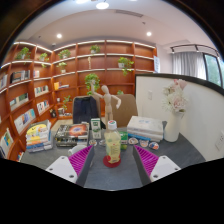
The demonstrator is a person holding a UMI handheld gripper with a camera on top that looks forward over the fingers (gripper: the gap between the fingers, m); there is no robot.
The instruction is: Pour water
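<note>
A clear plastic bottle [112, 146] with pale yellowish contents stands upright on a small red coaster [112, 161] on the grey table [112, 178]. My gripper [113, 155] is open. Its magenta pads [81, 158] flank the bottle on both sides, with a clear gap at each side. The bottle stands between the fingertips, slightly towards their far end, resting on its own. Another small container [96, 126] stands further back on the table, too small to make out.
A white vase of pale flowers [175, 108] stands at the right, with a white box [145, 126] beside it. Books and colourful items [38, 134] lie at the left. Beyond the table are a chair [86, 108] and wooden wall shelves [60, 60].
</note>
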